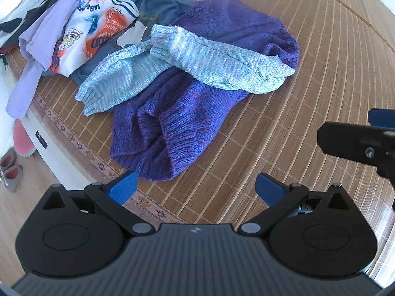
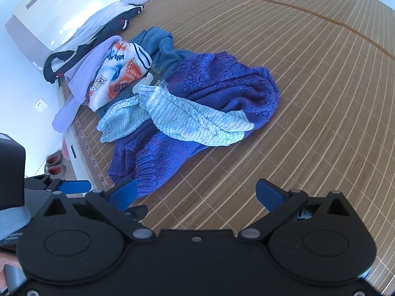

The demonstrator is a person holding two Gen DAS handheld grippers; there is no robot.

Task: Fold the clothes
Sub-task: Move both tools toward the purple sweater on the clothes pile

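I have the left hand-held gripper with its blue fingertips spread wide and nothing between them, hovering over the near edge of the bamboo mat. The right hand-held gripper is released as well, its blue pads apart and empty (its black body also shows at the right edge of my left view). Just ahead of both lies the purple knit sweater, crumpled, its ribbed hem nearest me and close to the left fingertip. Draped across its middle is a pale blue-green knit sweater, one sleeve trailing left onto the mat. Beyond these, touching them, sits a heap: a grey-blue garment, a white shirt printed in orange and blue, a lavender garment hanging over the mat's edge, and dark and white clothes at the far end. Below the edge, on the floor, I see a pair of slippers.
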